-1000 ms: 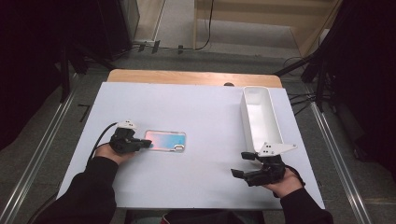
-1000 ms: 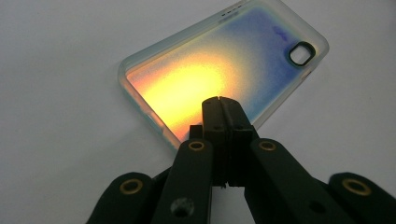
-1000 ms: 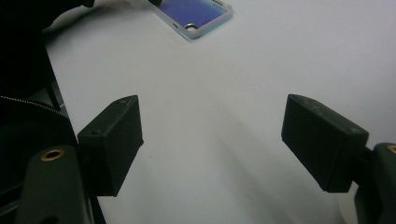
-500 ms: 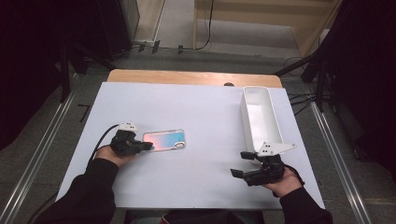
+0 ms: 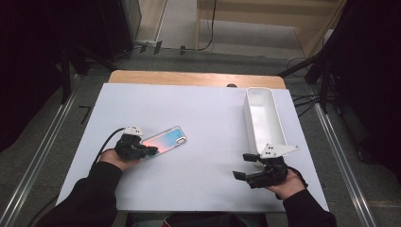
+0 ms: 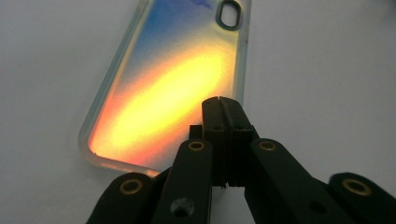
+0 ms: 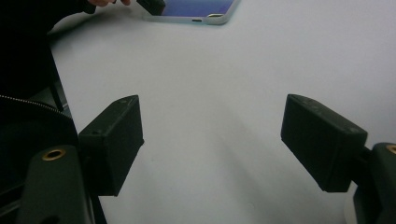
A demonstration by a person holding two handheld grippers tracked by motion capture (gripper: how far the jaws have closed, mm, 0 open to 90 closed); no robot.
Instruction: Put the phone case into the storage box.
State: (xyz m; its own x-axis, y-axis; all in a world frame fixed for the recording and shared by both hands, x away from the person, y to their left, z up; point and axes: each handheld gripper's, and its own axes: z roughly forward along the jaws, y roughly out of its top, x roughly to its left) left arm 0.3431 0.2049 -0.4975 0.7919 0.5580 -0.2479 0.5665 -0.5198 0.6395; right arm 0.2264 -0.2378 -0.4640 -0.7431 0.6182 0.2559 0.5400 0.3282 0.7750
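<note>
The left claw, its jaws pressed together, is resting its tips over the iridescent clear-rimmed phone case; the right claw is hovering open above the white bench.

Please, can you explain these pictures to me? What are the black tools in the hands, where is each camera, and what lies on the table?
A person holds black tongs in each hand. One camera looks down from above; one rides on each pair. On the white table lie a phone case and a white bin. The left tongs are shut, their tips over the case's near end; whether they pinch its rim I cannot tell. The right tongs stand open over bare table, holding nothing.
</note>
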